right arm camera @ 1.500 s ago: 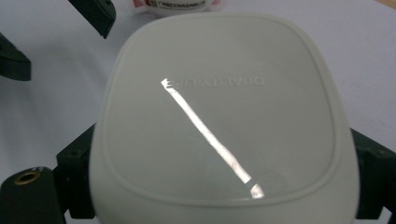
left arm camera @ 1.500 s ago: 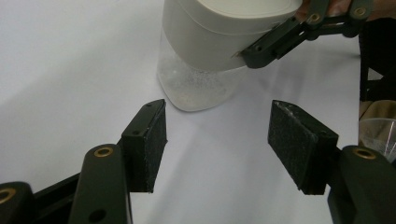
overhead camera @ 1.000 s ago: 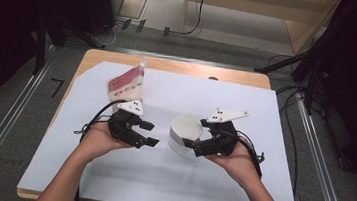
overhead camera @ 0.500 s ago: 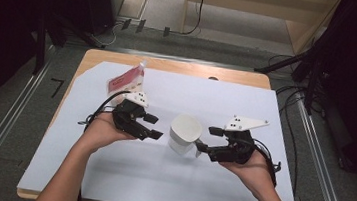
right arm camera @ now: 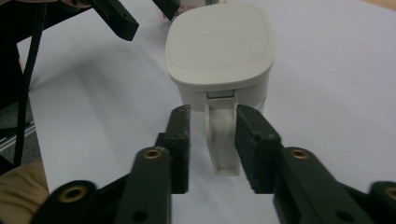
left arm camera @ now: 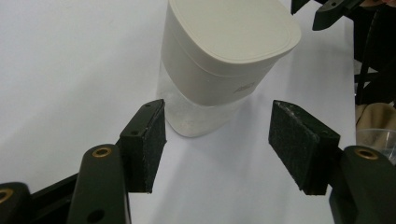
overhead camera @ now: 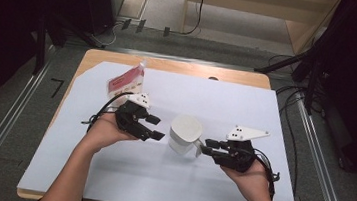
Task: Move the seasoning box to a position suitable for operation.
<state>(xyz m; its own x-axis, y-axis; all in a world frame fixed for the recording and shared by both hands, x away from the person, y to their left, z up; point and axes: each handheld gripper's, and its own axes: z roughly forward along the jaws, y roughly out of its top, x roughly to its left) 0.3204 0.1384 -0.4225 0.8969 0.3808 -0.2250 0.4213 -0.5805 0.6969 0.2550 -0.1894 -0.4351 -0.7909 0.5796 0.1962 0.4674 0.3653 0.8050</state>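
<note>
A white lidded jug (overhead camera: pixel 184 133) with a clear lower body stands upright mid-table on the white sheet. My left gripper (overhead camera: pixel 158 128) is just left of it, jaws wide open; in the left gripper view (left arm camera: pixel 217 135) the jug (left arm camera: pixel 224 60) stands slightly beyond the pads, apart from them. My right gripper (overhead camera: pixel 205 147) is at the jug's right. In the right gripper view (right arm camera: pixel 214 126) its jaws straddle the jug's handle (right arm camera: pixel 222 140), a narrow gap showing at the left pad (right arm camera: pixel 181 140). The lid (right arm camera: pixel 219 42) is on.
A red and white packet (overhead camera: pixel 125 81) stands at the back left of the white sheet (overhead camera: pixel 246 107), close behind my left hand. The wooden table edge (overhead camera: pixel 180 66) runs along the back. Cables trail from both grippers.
The left gripper has moved right, closer to the jug. The right gripper drew back to the right and lower, and now has its jaws around the handle. The jug has stayed put.
</note>
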